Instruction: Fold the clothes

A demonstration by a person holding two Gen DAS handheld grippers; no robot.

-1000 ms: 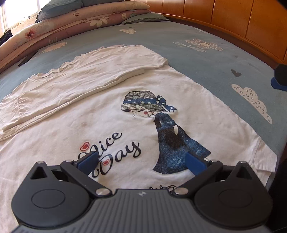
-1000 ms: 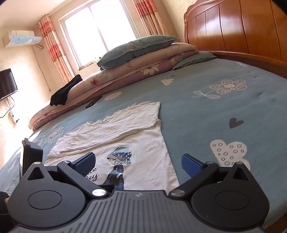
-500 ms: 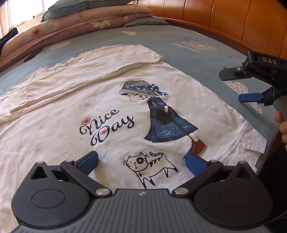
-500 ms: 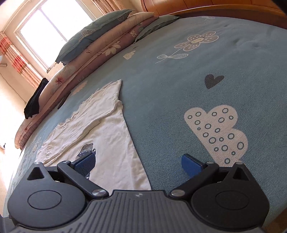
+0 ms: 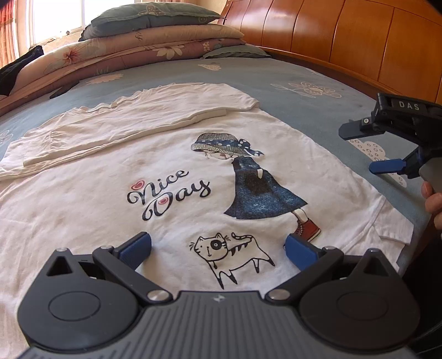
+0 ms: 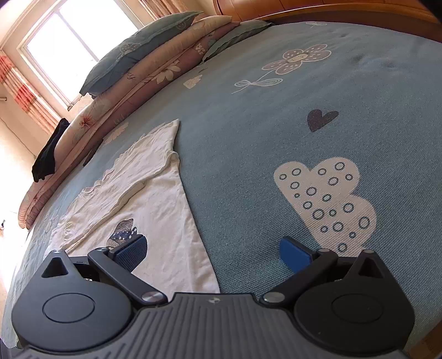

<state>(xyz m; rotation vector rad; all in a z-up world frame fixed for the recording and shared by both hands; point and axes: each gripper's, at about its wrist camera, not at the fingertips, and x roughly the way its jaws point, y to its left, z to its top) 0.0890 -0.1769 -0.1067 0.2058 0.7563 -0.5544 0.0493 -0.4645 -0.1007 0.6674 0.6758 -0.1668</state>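
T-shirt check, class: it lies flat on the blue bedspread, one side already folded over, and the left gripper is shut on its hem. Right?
Not quite: the left gripper is open, holding nothing above the T-shirt, as the left wrist view shows. The rest stands.

The T-shirt (image 5: 171, 176) runs off the left edge, its lower hem hidden behind the left gripper (image 5: 218, 248).

Blue bedspread (image 6: 248, 143) w/ flower, heart, cloud motifs. Stacked floral quilts (image 5: 143, 47), grey-green pillow (image 5: 149, 16) on top. Wooden headboard (image 5: 345, 36). Window (image 6: 69, 47), striped curtains (image 6: 25, 96). Black garment (image 6: 48, 152) on quilts.
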